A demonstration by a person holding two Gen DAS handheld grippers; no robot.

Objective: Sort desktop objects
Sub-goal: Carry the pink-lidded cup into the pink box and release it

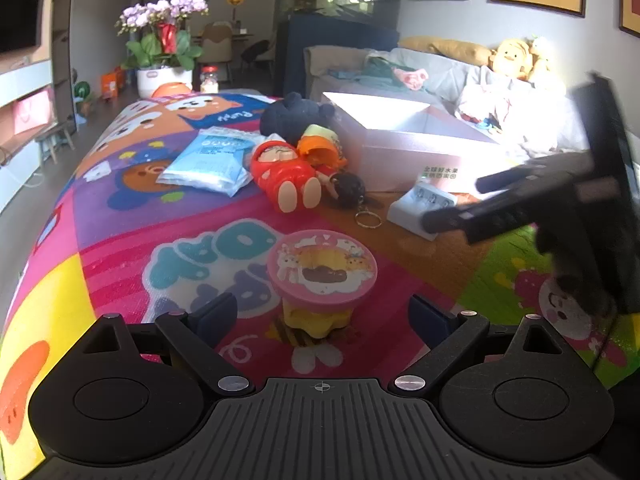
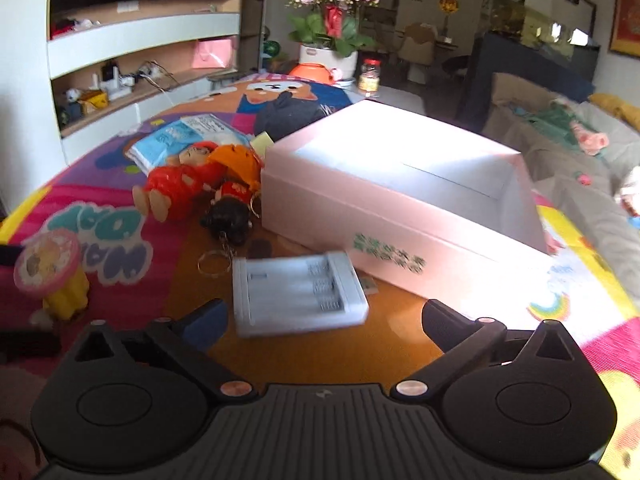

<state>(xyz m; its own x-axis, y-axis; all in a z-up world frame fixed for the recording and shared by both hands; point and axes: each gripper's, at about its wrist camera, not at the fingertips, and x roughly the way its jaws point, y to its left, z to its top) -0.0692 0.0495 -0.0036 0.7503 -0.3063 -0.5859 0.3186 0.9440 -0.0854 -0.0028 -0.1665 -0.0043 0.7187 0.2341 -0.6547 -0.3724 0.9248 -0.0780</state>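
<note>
- Bare mat [image 1: 120,248] lies left of the pink-lidded yellow toy [image 1: 322,280], which stands between the left gripper's [image 1: 322,316] spread fingers.
- The white battery charger [image 2: 298,294] and pink box [image 2: 396,208] block the way ahead of the right gripper [image 2: 324,322].
- Red doll [image 1: 286,174], keychain doll [image 2: 230,216] and tissue pack [image 1: 210,162] crowd the middle.

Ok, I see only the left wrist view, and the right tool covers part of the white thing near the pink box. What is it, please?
Observer: A white battery charger. Its slots show springs and no batteries.
Operator: Is the right tool open?
Observer: Yes. The right tool has its jaws wide apart, and the charger lies just ahead, not gripped.
Operator: Is anything inside the pink box?
Observer: The floor of the pink box looks bare where it shows, but the near wall hides part of it.
</note>
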